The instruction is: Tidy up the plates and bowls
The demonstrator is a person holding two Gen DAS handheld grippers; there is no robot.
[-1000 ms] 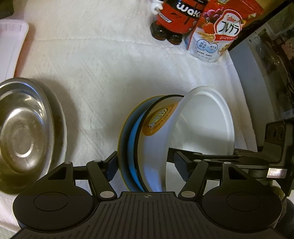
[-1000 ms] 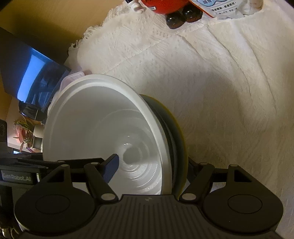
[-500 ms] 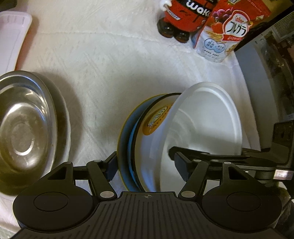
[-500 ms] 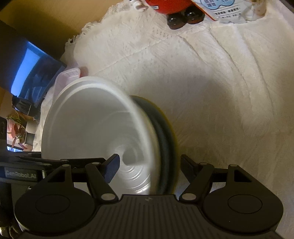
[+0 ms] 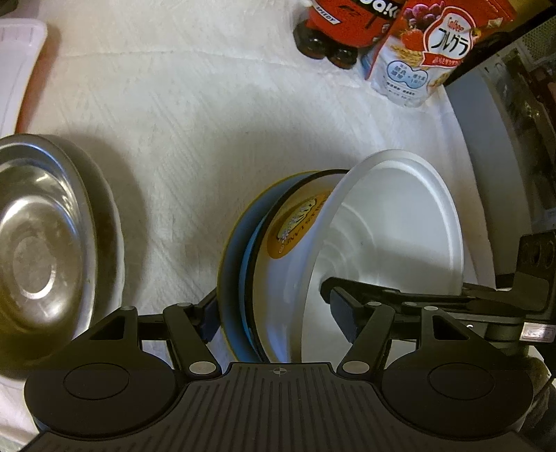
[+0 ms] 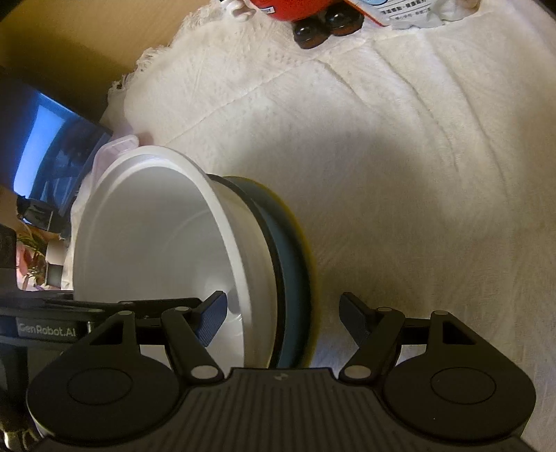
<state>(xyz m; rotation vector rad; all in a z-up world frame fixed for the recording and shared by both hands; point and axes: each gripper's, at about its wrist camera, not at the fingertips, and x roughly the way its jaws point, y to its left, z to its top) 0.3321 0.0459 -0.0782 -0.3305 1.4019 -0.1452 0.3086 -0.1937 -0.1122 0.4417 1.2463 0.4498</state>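
Bowls (image 5: pixel 347 250) sit between spread left tongs (image 5: pixel 278 313) and right tongs (image 6: pixel 283 318).

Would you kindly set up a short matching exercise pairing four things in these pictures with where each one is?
Things:
1. steel bowl
2. white bowl
3. cereal bag
4. blue plate

Places:
A. far edge of the cloth, beside the red bottle
B. left of the stack, resting on a white dish
C. top of the stack, between both pairs of jaws
D. under the logo bowl, near the bottom of the stack

Pairs: 1-B, 2-C, 3-A, 4-D
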